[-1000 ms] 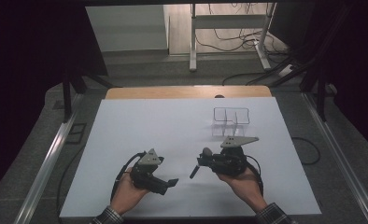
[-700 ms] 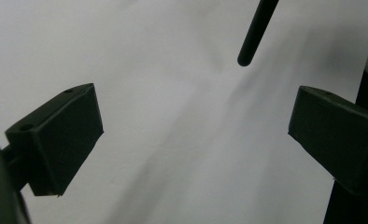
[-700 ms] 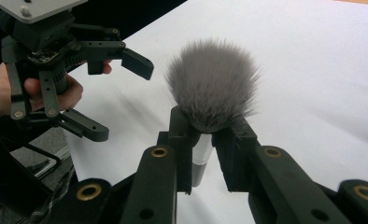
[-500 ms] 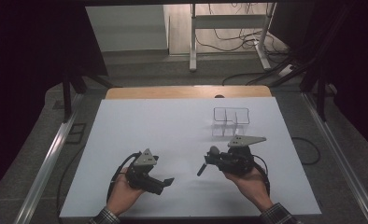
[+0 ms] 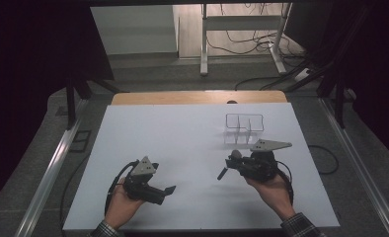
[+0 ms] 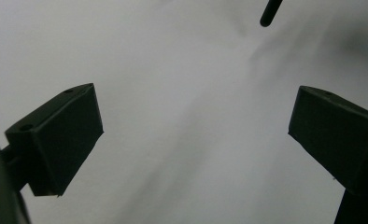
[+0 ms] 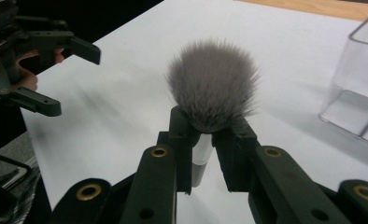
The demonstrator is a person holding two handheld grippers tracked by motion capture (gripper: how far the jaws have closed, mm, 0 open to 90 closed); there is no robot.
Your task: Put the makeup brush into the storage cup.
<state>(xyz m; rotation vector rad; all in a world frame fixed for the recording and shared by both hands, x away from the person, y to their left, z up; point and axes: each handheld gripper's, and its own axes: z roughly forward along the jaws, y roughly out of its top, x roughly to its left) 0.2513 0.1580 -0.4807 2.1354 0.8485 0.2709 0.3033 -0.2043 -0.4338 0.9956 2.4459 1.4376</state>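
Brush (image 7: 213, 88) sits clamped in the right gripper (image 7: 202, 135): grey fluffy bristle head above the jaws, white ferrule and dark handle pinched between the two pads, jaws drawn narrow on it. In the high view the same right gripper (image 5: 232, 165) lies right of centre in the lower half of the frame, held in the person's right hand (image 5: 274, 190), with the brush's dark handle (image 5: 223, 173) poking out down-left over the white tabletop (image 5: 182, 133).

Left gripper (image 5: 169, 190) sits lower left of centre in the high view, in the left hand (image 5: 121, 207), jaws wide apart and nothing between them. In the left gripper view its two black pads stand far apart over bare white surface; the tip of the brush handle (image 6: 270, 12) enters at the top edge.

Clear plastic organiser (image 5: 244, 126) with inner dividers stands upper right of centre on the tabletop, just beyond the right gripper, apart from it. In the right gripper view its clear wall (image 7: 359, 70) shows at the right edge.

No brand, label or writing legible on brush, organiser or either gripper.
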